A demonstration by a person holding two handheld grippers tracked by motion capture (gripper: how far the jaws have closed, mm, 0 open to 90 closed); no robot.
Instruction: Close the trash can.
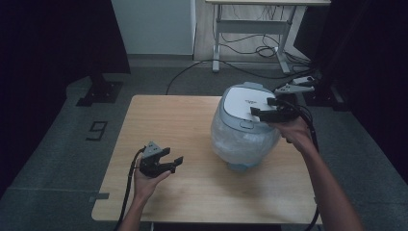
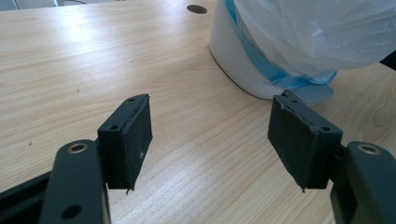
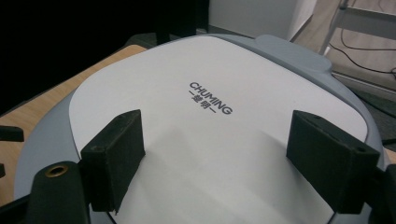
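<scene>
A small lidded bin [image 1: 243, 126] stands on the right half of the wooden table [image 1: 168, 125]. Its lid [image 3: 224, 126] is grey with a white top panel and dark lettering. A clear plastic liner bag [image 2: 322, 32] bulges out over its white body [image 2: 238, 65], with a blue band beneath. My right gripper [image 1: 263, 107] hovers over the right side of the lid, open, its pads [image 3: 116, 156] apart above the white panel. My left gripper [image 1: 172, 160] sits low over the table's front left, open and pointing toward the bin's base; only bare wood lies between its pads [image 2: 130, 140].
The table has a round cable hole [image 2: 196, 9] behind the bin. On the grey floor beyond stand a desk frame [image 1: 250, 33] with loose cables [image 1: 260, 48] and a dark stand base [image 1: 100, 91]. A "9" mark [image 1: 97, 130] is on the floor left of the table.
</scene>
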